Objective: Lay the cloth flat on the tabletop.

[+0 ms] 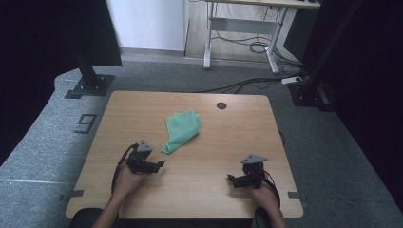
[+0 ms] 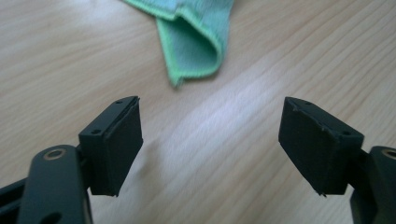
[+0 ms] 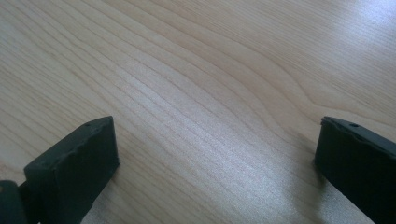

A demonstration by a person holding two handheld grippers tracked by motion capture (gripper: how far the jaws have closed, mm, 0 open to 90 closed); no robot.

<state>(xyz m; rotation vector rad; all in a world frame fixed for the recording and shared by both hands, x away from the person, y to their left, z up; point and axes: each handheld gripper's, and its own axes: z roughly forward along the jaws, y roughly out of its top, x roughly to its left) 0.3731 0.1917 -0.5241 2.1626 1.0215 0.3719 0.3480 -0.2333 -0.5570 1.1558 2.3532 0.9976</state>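
A crumpled green cloth [image 1: 182, 130] lies on the wooden table [image 1: 228, 137], a little left of its middle. My left gripper [image 1: 159, 164] rests low over the table just below and left of the cloth's near corner. In the left gripper view its jaws stand wide apart, nothing between them, with the cloth's folded corner [image 2: 196, 44] a short way ahead. My right gripper [image 1: 230, 178] sits near the front right of the table, pointing left. Its jaws are also wide apart over bare wood [image 3: 205, 107].
A round cable hole [image 1: 221, 105] sits near the table's far edge. Two black stand bases [image 1: 90, 85] [image 1: 309, 92] flank the table on grey carpet. A white desk frame [image 1: 242, 42] with cables stands farther back.
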